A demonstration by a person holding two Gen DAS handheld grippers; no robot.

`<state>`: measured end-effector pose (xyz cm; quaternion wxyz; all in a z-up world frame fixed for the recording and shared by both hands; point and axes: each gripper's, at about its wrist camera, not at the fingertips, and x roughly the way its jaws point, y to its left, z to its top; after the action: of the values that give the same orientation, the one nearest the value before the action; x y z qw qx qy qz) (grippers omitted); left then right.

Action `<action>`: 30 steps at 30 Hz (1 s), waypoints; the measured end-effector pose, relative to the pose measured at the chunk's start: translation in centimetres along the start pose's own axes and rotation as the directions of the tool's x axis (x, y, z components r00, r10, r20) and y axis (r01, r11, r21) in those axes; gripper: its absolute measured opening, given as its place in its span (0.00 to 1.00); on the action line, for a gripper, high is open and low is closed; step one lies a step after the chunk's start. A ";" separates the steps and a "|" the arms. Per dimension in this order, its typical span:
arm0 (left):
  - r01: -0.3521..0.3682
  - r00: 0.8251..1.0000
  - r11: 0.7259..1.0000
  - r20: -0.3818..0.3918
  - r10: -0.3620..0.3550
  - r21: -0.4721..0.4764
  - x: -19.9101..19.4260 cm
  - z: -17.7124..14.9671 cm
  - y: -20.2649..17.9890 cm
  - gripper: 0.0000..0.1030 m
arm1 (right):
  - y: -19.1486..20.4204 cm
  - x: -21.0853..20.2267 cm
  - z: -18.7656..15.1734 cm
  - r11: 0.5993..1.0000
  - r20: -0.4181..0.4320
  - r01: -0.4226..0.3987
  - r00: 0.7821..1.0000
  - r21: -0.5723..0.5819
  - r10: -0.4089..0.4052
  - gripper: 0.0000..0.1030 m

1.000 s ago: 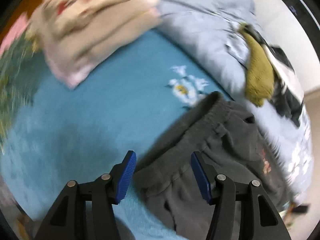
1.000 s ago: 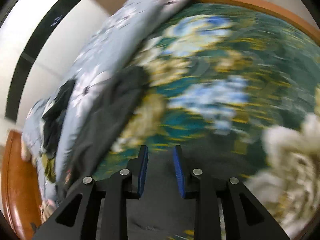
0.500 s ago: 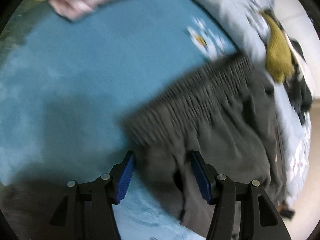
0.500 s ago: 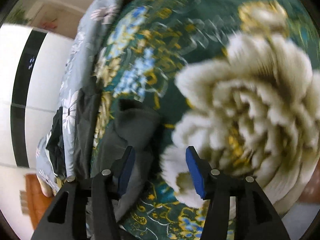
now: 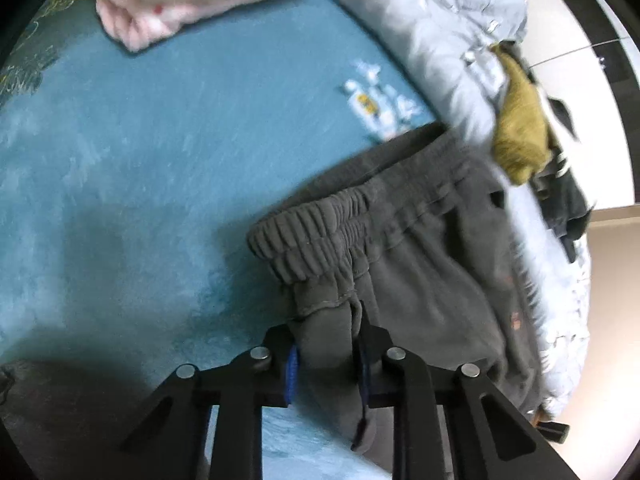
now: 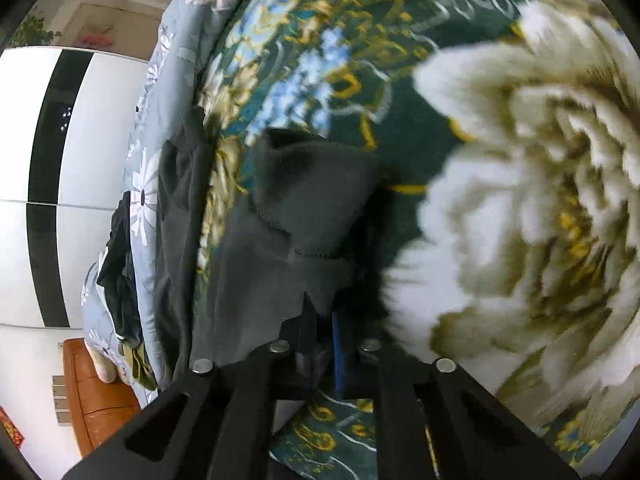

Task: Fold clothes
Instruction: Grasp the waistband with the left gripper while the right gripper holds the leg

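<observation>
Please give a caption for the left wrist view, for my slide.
Left gripper closing on grey trousers lying on a teal blanket.

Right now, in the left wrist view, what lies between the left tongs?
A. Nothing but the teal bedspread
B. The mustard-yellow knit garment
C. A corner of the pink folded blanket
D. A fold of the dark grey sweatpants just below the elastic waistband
D: the left tongs are closing with a bunched fold of the dark grey sweatpants between the pads, just below the ribbed elastic waistband.
</observation>
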<state>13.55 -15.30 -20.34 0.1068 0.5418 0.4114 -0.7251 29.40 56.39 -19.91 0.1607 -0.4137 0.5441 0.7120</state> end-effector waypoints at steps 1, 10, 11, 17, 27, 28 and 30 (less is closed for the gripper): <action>0.021 1.000 1.000 0.011 -0.021 0.012 -0.8 0.4 -0.4 0.21 | 1.0 -0.6 0.3 0.999 0.024 -0.033 0.999 -0.007 0.034 0.04; 0.218 0.972 0.969 0.064 -0.226 0.112 -8.6 3.0 -6.1 0.20 | 9.4 -7.5 2.1 0.963 0.140 -0.196 0.965 -0.186 0.223 0.04; 0.214 0.974 0.971 0.048 -0.220 0.106 -9.0 2.8 -5.4 0.20 | 9.2 -8.0 1.8 0.962 0.137 -0.198 0.965 -0.188 0.225 0.04; 0.114 0.992 0.993 -0.063 -0.112 0.022 -6.7 2.2 -2.7 0.20 | 7.9 -6.8 2.0 0.977 0.078 -0.129 0.987 -0.167 0.144 0.04; 0.206 0.963 0.942 -0.116 -0.243 -0.267 -3.1 6.4 -6.6 0.23 | 15.0 0.3 8.4 0.985 0.015 -0.100 0.995 -0.141 0.104 0.04; 0.203 0.961 0.935 -0.122 -0.247 -0.290 -2.4 7.0 -7.0 0.23 | 16.0 1.2 9.0 0.985 0.008 -0.092 0.996 -0.148 0.094 0.04; 0.190 0.965 0.937 -0.117 -0.233 -0.294 -1.2 8.2 -8.0 0.24 | 18.1 3.0 10.1 0.982 -0.003 -0.080 0.997 -0.169 0.081 0.04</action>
<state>3.45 -16.35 -14.85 0.0724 0.5269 0.5726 -0.6239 11.17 58.46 -9.93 0.0973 -0.4021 0.4979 0.7622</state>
